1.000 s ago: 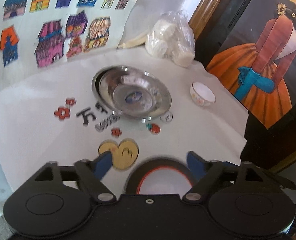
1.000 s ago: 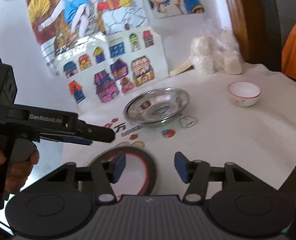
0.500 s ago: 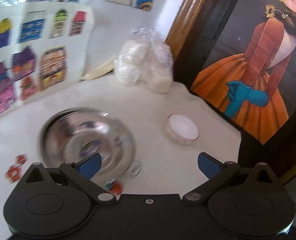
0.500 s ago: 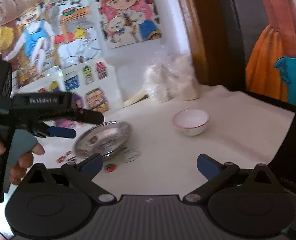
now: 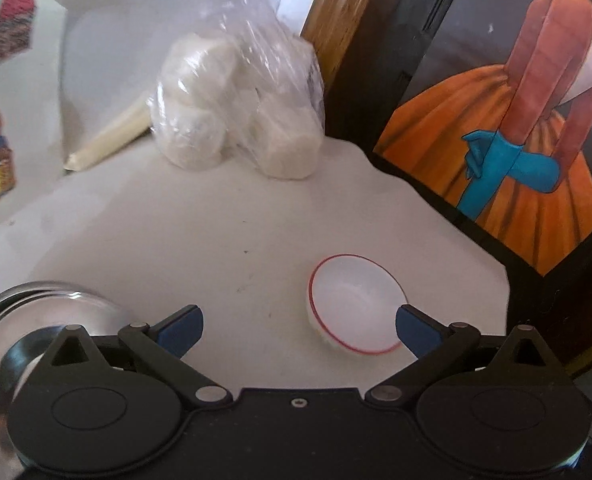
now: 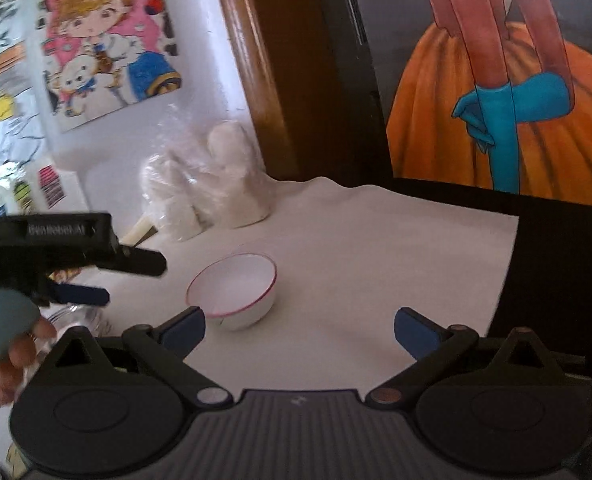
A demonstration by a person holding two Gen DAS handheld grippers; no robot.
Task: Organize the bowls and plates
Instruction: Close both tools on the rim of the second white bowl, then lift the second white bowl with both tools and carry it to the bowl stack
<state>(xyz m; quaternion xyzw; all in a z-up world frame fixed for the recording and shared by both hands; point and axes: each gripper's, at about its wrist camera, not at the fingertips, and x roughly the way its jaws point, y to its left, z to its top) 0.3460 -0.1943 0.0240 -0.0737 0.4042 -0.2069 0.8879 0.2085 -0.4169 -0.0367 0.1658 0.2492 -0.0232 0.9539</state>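
While the small white bowl [image 5: 354, 304] with its thin red rim sits upright on the white tablecloth [image 5: 224, 232], I have both tools spread wide around its neighbourhood and gripping nothing. From the left wrist camera, my left gripper [image 5: 299, 326] hovers with the bowl toward its right blue pad [image 5: 414, 330]; the pad overlaps the bowl's rim in the picture, though I cannot tell whether they touch. The other blue pad [image 5: 180, 328] sits over bare cloth, well apart from the bowl.

From the right wrist camera the same bowl [image 6: 234, 290] lies just ahead of my right gripper [image 6: 300, 330], close to its left pad and far from the other. The left gripper [image 6: 84, 276] shows there from the side, its black body and blue fingertip off to the bowl's left, with my left hand [image 6: 14, 356] wrapped on the grey handle below.

Farther out, a steel plate [image 5: 0, 344] rests at the lower left of the left view, partly hidden behind the tool's body. Near the back of the table, a clear plastic bag of white lumps [image 5: 236, 120] leans by the wall, with a pale rolled paper [image 5: 110, 140] lying just beside it. Coloured cartoon drawings [image 6: 108, 40] hang on the white wall, and a painting of a figure in an orange skirt [image 5: 536, 128] stands past the table's right edge.
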